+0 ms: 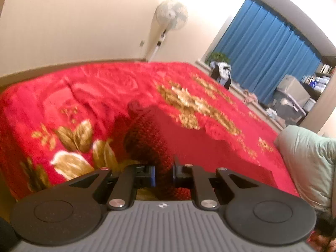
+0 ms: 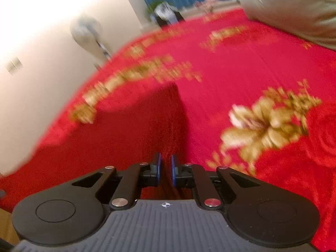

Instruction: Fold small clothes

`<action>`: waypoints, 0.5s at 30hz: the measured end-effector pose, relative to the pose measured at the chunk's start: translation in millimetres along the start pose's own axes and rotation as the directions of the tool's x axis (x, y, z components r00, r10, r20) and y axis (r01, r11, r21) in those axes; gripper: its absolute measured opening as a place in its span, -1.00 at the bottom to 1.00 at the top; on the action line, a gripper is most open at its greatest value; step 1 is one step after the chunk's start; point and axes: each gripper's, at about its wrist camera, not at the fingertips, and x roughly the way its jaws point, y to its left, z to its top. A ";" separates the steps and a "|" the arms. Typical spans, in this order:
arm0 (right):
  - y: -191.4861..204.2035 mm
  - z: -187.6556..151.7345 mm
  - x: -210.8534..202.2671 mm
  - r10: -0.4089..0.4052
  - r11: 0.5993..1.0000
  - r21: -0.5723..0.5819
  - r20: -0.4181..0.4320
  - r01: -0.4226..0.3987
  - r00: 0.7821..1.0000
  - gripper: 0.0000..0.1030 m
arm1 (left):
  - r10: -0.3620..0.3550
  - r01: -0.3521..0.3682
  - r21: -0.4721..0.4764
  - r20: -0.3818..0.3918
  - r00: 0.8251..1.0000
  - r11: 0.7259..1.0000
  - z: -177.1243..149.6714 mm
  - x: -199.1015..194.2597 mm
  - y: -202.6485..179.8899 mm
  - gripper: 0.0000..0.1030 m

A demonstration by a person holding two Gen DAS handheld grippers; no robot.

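Observation:
A small dark red knit garment (image 1: 145,134) lies on a bed covered by a red blanket with gold flowers (image 1: 84,88). In the left wrist view my left gripper (image 1: 163,168) is shut on a bunched knit edge of it, and a flat red panel of the cloth stretches away to the right. In the right wrist view my right gripper (image 2: 166,163) is shut on another part of the red garment (image 2: 147,126), which rises to a peak ahead of the fingers above the blanket (image 2: 241,73). The picture is blurred, so the garment's outline is hard to trace.
A pale green quilt or pillow (image 1: 308,157) (image 2: 294,6) lies at the bed's right side. A standing fan (image 1: 171,14) is by the cream wall beyond the bed. Blue curtains (image 1: 262,48) and a cluttered ledge are at the far right.

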 end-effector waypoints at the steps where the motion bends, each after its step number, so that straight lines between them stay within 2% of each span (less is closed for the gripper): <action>1: 1.7 2.6 -4.4 0.022 1.000 -0.010 0.003 -0.022 1.000 -0.82 | 0.008 -0.008 0.004 0.008 1.000 1.000 0.0 -3.4 0.3 -0.71; 3: 3.2 2.0 1.1 -0.020 0.999 -0.042 -0.056 0.017 0.998 -0.82 | 0.049 -0.049 0.004 -0.002 0.999 0.999 -1.2 -3.1 2.6 -0.71; 5: -2.8 -5.1 19.2 -0.140 0.988 -0.082 -0.161 0.128 0.977 -0.81 | 0.085 -0.086 -0.017 -0.059 0.995 0.996 -4.6 9.8 8.6 -0.71; 6: -6.1 -7.8 26.1 -0.184 0.981 -0.094 -0.188 0.169 0.965 -0.80 | 0.111 -0.115 -0.034 -0.099 0.989 0.993 -7.9 17.8 12.2 -0.71; 7: -7.4 -6.7 28.1 -0.197 0.979 -0.090 -0.192 0.183 0.961 -0.77 | 0.128 -0.135 -0.040 -0.131 0.983 0.990 -10.6 23.4 14.8 -0.71; 9: -3.3 1.2 22.6 -0.210 0.976 -0.090 -0.141 0.199 0.967 -0.76 | 0.159 -0.165 -0.022 -0.171 0.972 0.986 -14.8 30.8 15.0 -0.70; 10: -0.8 5.4 17.9 -0.223 0.972 -0.103 -0.102 0.213 0.969 -0.69 | 0.167 -0.171 -0.012 -0.176 0.970 0.985 -15.6 32.6 15.7 -0.70; 11: 1.3 9.2 13.9 -0.237 0.967 -0.115 -0.070 0.228 0.969 -0.60 | 0.171 -0.174 0.001 -0.173 0.970 0.985 -15.2 32.2 13.8 -0.70; 12: 1.8 12.5 10.8 -0.245 0.964 -0.117 -0.045 0.238 0.969 -0.41 | 0.179 -0.177 0.024 -0.166 0.970 0.984 -13.8 31.4 9.7 -0.70; 13: 1.0 15.2 7.7 -0.243 0.965 -0.110 -0.027 0.239 0.970 -0.35 | 0.188 -0.182 0.050 -0.157 0.970 0.982 -12.9 30.6 5.0 -0.70; 15: -2.8 22.1 4.8 -0.220 0.972 -0.081 -0.013 0.218 0.975 -0.35 | 0.208 -0.195 0.105 -0.135 0.969 0.975 -9.8 29.6 -8.1 -0.70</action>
